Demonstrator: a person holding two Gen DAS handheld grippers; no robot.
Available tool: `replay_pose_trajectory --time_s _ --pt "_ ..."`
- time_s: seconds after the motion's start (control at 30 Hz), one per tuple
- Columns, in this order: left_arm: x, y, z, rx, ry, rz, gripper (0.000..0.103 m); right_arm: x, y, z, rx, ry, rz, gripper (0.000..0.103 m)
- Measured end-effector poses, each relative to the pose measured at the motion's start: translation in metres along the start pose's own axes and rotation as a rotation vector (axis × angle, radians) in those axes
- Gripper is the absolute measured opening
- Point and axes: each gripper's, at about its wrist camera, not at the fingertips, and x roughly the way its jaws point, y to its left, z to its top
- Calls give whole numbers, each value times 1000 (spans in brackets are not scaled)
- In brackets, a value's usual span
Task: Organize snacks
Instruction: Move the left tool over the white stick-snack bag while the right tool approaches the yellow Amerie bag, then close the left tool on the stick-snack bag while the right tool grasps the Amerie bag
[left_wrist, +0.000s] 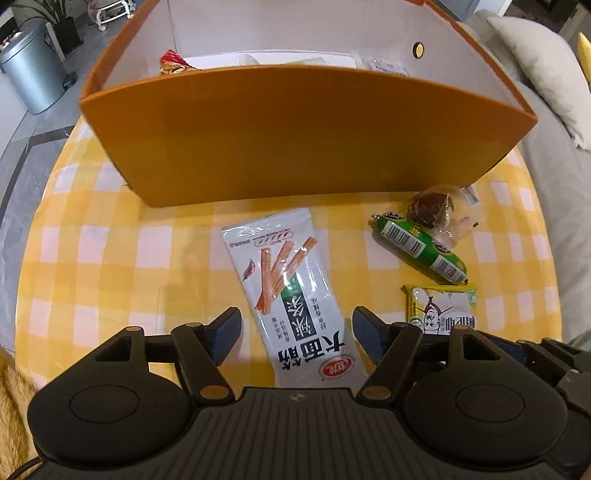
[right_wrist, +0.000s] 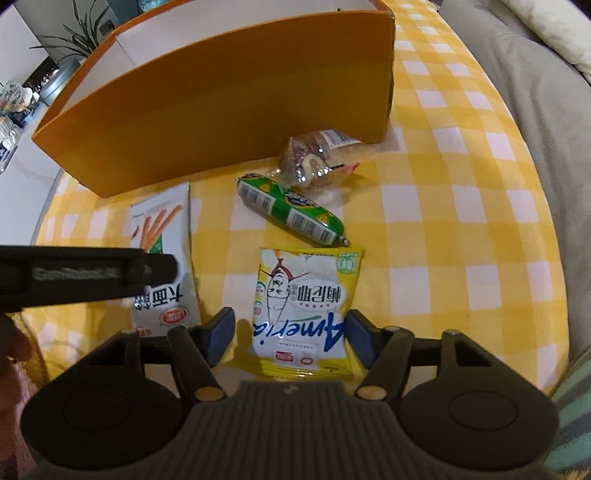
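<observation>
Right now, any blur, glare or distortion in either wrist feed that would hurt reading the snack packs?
Left wrist view: strong fisheye bend on the orange box, mild glare at the top of the white snack pack, print still sharp. Right wrist view: a blurred dark bar, the left claw, crosses the left side and hides part of that pack; the yellow chip bag reads clearly; edges soften and darken.

Snacks (right_wrist: 303, 303), box (left_wrist: 295, 136) on checkered tablecloth (right_wrist: 461, 221)
</observation>
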Motion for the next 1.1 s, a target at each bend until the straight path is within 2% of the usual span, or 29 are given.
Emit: replay_pose_trajectory --time_s 0.1,0.27,0.4,0.5,0.57,0.67,0.83,1.1 --pt "8 -2 2 2 2 38 81 -1 0 2 19 -25 9 70" --pt "16 -4 1 1 3 38 83 3 3 5 1 -51 -33 66" --pt "19 -9 1 29 -3 52 83 6 4 5 -15 -52 -38 67" --pt "21 -15 2 70 -11 51 74 6 6 3 -35 -56 -45 67" --pt "21 -20 4 97 -16 52 70 6 7 2 -49 -58 -60 61" --pt "21 -18 5 103 -14 35 66 4 7 0 -59 -63 -79 52" --pt "17 -14 2 154 12 20 62 3 3 1 -61 -55 -71 50" --pt "6 3 -10 129 18 -41 59 1 5 -3 -57 -19 -52 50"
